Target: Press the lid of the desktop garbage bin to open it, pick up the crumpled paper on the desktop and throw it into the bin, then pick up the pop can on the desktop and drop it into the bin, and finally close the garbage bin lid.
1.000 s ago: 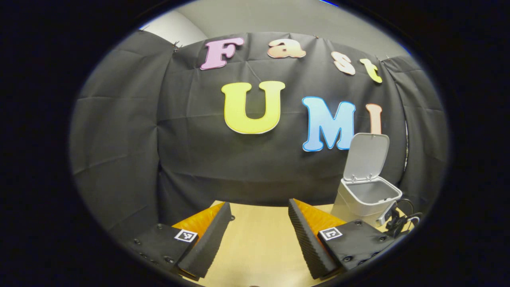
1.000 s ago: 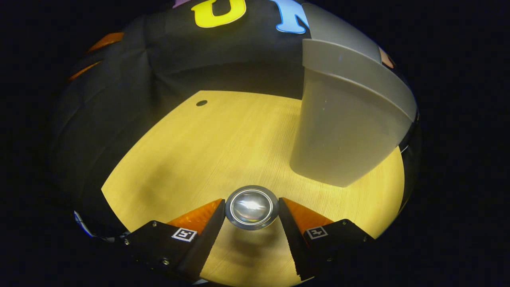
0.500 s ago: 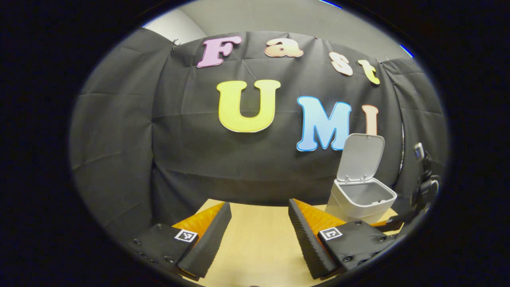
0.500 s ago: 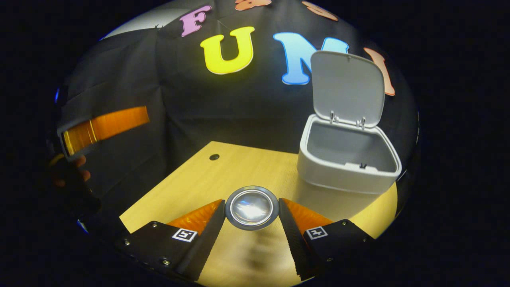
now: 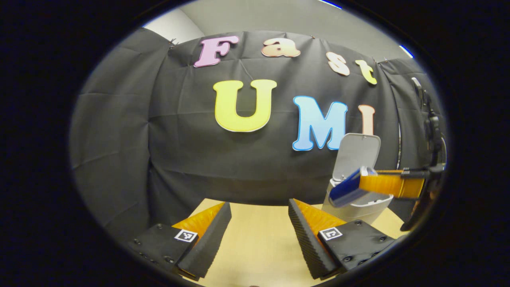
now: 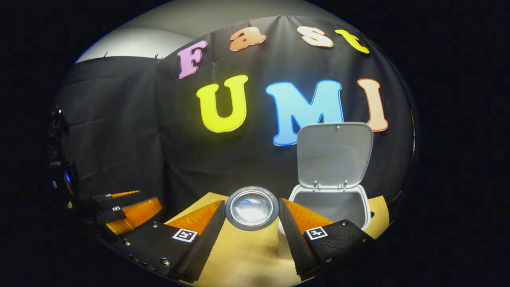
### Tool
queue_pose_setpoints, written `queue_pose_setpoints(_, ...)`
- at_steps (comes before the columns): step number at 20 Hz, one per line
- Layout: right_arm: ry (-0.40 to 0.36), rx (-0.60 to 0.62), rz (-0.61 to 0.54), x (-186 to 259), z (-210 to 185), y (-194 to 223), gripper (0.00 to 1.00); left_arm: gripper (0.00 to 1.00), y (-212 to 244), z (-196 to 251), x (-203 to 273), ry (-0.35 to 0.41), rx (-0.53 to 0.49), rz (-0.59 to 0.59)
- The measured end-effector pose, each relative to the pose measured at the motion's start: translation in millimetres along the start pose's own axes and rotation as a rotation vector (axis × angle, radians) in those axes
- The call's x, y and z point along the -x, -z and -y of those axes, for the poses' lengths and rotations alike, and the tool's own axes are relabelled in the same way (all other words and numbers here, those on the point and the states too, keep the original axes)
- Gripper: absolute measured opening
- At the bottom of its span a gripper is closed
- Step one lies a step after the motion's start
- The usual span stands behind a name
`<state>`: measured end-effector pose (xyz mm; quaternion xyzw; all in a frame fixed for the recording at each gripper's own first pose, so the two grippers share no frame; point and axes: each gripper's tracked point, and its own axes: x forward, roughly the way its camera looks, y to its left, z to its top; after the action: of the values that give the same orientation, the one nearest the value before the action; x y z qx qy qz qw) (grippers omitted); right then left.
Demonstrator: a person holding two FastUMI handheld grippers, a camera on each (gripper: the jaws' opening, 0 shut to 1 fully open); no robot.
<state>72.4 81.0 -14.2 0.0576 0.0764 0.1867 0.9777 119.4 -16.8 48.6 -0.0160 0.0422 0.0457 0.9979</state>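
The white bin [image 6: 364,207] stands on the wooden desk [image 6: 247,259] with its lid [image 6: 334,153] upright and open. My right gripper [image 6: 252,207] is shut on the pop can [image 6: 252,208], seen end-on as a silver disc just left of the bin's mouth. In the left gripper view the blue can [image 5: 346,192] hangs in front of the bin [image 5: 358,211], at about rim height, with one of the right gripper's fingers [image 5: 388,184] alongside it. My left gripper [image 5: 259,211] is open over the desk with nothing between its fingers.
The black cloth wall closes off the back just behind the desk [image 5: 259,243]. The left gripper [image 6: 127,209] sits low at the left edge of the right gripper view. A hand and cables [image 5: 432,131] show at the far right of the left gripper view.
My right gripper rose from desk level with the can and tilted up, now level with the bin's rim. The can and right gripper entered the left gripper view. The left gripper barely moved.
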Motion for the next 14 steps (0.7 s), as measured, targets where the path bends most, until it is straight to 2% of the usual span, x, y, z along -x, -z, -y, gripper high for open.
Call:
queue_pose_setpoints(2,0.063,0.011,0.046,0.0,24.5,-13.9,0.83,1.0,1.2,4.3,-1.9,0.01,0.008,-0.005)
queue_pose_setpoints(3,0.095,0.021,0.055,0.7,35.9,-15.6,0.83,0.95,0.6,5.9,-1.2,0.013,0.01,-0.006)
queue_pose_setpoints(5,0.152,0.036,0.043,2.8,57.1,-10.0,0.83,0.95,0.8,8.5,-2.9,0.016,0.01,-0.006)
queue_pose_setpoints(6,0.176,0.042,0.041,4.1,66.4,-7.7,0.83,1.0,-0.2,9.0,-1.9,0.017,0.008,-0.005)
queue_pose_setpoints(9,0.243,0.047,-0.002,5.0,93.9,12.2,0.84,1.0,1.3,12.1,-1.5,0.023,0.017,-0.005)
queue_pose_setpoints(10,0.267,0.044,-0.024,5.6,103.3,19.3,0.84,0.95,1.8,13.0,-1.9,0.025,0.023,-0.007)
queue_pose_setpoints(13,0.316,0.012,-0.068,8.0,123.6,37.9,0.84,0.95,4.0,13.9,-2.9,0.027,0.029,-0.01)
queue_pose_setpoints(14,0.323,-0.009,-0.077,8.0,127.6,42.3,0.84,1.0,3.8,13.7,-3.6,0.028,0.026,-0.011)
